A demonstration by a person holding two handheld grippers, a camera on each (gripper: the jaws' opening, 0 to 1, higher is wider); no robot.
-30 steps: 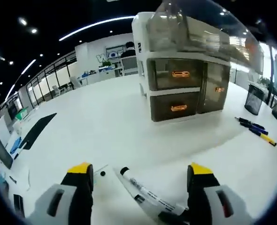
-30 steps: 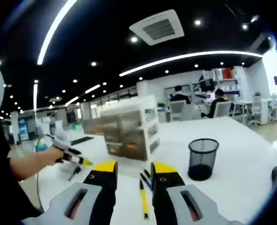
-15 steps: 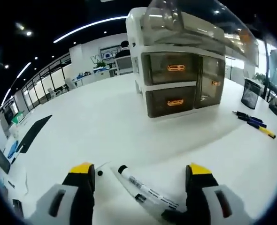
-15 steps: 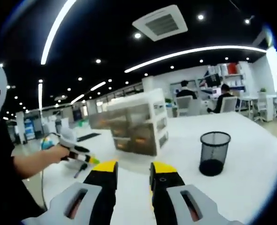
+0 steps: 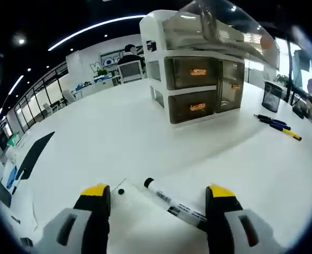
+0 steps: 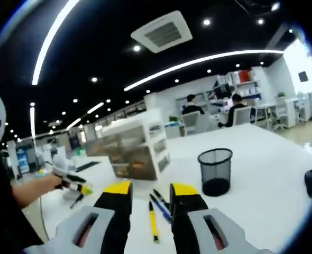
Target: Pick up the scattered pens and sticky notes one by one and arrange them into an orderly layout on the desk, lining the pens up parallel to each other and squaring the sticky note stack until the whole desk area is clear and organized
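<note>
Left gripper view: the left gripper (image 5: pixel 156 198) hangs low over the white desk (image 5: pixel 103 132) with its jaws spread wide and nothing in them. A white marker (image 5: pixel 174 207) lies between them, black cap end by the right jaw. A drawer unit (image 5: pixel 198 87) stands further back, more pens (image 5: pixel 275 126) off to its right.

Right gripper view: the right gripper (image 6: pixel 150 197) is empty too, jaws slightly apart, above a yellow pen (image 6: pixel 153 222) and dark pens (image 6: pixel 160 202). A mesh bin (image 6: pixel 216 172) sits nearby

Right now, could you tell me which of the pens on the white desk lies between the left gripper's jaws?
The white marker with the black cap does, lying slantwise between the open left gripper. The dark and yellow pens lie grouped far off, beyond the drawer unit.
</note>
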